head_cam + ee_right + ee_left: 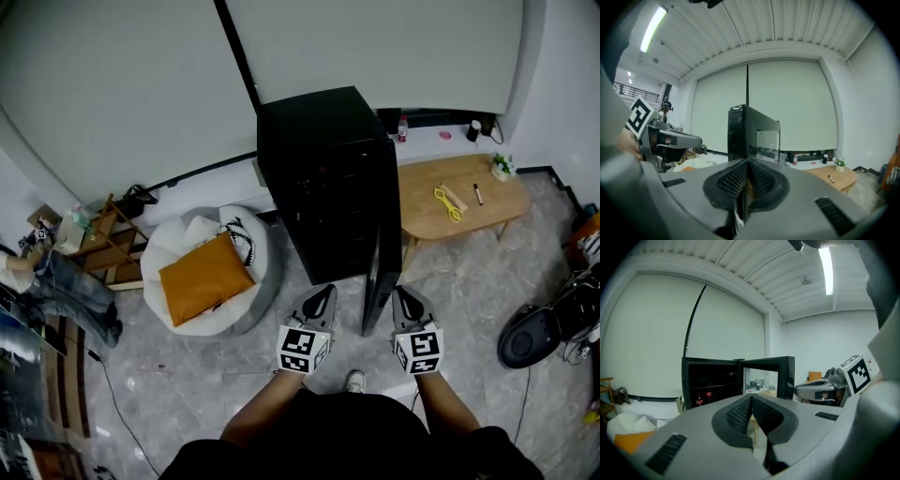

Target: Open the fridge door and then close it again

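A black fridge (319, 169) stands against the pale wall with its glass-fronted door (382, 272) swung out toward me. My left gripper (323, 292) hangs in front of the open cabinet, left of the door, shut and empty. In the left gripper view the left gripper (752, 397) faces the dark fridge interior (710, 380), where red-labelled bottles (699, 399) stand on a shelf, and the door (768, 373) sits to their right. My right gripper (405, 292) is just right of the door's free edge. In the right gripper view its jaws (747, 161) meet, with the door's edge (738, 136) straight ahead.
A white beanbag (248, 281) with an orange cushion (206, 277) lies left of the fridge. A low wooden table (459, 202) stands to its right. A wooden rack (103, 239) and a seated person (66, 291) are at far left. A black round device (534, 337) and cables lie at right.
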A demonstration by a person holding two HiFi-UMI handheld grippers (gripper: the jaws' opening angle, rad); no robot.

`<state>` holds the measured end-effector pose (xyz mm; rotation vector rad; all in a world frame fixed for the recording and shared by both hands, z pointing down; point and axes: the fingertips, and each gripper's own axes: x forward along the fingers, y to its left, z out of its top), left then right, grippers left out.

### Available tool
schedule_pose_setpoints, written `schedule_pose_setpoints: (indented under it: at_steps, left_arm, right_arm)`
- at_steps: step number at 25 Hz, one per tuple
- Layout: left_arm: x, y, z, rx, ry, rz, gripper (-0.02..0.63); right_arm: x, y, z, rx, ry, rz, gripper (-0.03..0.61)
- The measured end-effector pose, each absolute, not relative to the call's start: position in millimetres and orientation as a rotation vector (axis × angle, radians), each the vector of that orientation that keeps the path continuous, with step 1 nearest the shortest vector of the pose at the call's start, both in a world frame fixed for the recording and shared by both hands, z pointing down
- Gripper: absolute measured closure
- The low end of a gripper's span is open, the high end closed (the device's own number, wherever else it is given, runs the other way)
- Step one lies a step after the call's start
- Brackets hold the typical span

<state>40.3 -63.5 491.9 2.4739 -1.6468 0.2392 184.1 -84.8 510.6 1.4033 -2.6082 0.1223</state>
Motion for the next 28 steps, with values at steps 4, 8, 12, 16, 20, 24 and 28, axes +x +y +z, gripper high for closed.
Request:
schedule_pose_setpoints:
  at_steps: [4,8,12,16,20,24,28]
  left_arm:
    - [33,-63,493,2.449,-1.671,0.220,0.592]
    - [28,-65,493,2.430,-1.679,0.213,0.592]
    - [28,-69,496,2.420,-1.679,0.221,0.592]
    - [30,-69,497,2.436,-1.700,0.284,0.592]
    - [31,-67,495,2.437,-1.720,0.299,0.592]
    - [23,-62,496,2.406,-1.745,0.299,0.592]
    - [12,-57,502,2.367,-1.770,0.310,0.592]
  right_arm:
    - [185,-86,511,1.398,-2.610,0.118,0.560]
    - [183,-87,509,1.389,-2.610,0.119,0.560]
    - [181,-90,509,1.383,-2.615,0.125,0.560]
    - [177,-90,508,1.370,-2.622,0.137,0.560]
    - [174,-90,509,1.352,-2.636,0.143,0.560]
    - [168,-89,508,1.330,-2.648,0.142,0.560]
    - [160,-89,509,1.301,-2.658,0.136,0.560]
